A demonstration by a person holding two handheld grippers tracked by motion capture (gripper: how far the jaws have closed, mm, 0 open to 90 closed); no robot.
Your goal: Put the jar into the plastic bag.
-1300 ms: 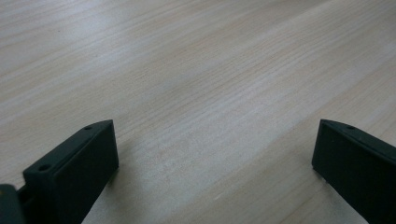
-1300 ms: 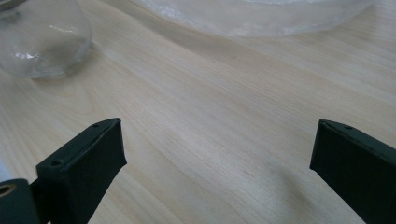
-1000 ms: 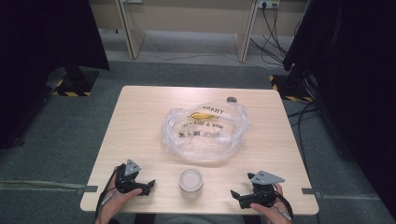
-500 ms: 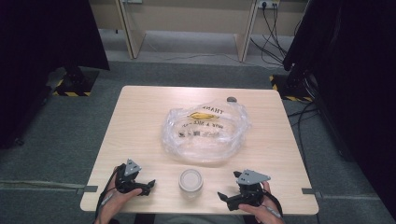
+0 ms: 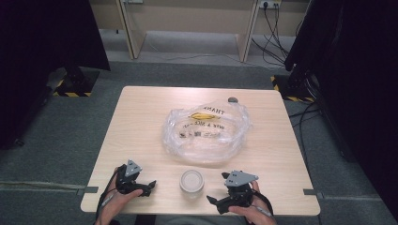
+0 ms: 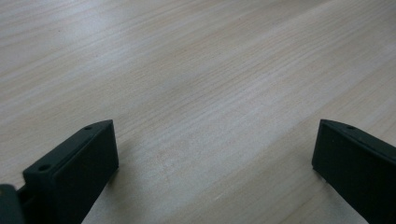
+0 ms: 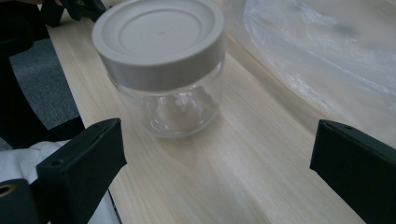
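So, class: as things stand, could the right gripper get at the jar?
Probably yes. The right gripper is open and aimed at the jar, with bare table between them; the plastic bag lies off to one side.

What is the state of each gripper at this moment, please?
Left gripper: open, holding nothing, over bare table.
Right gripper: open, holding nothing, pointed at the jar.
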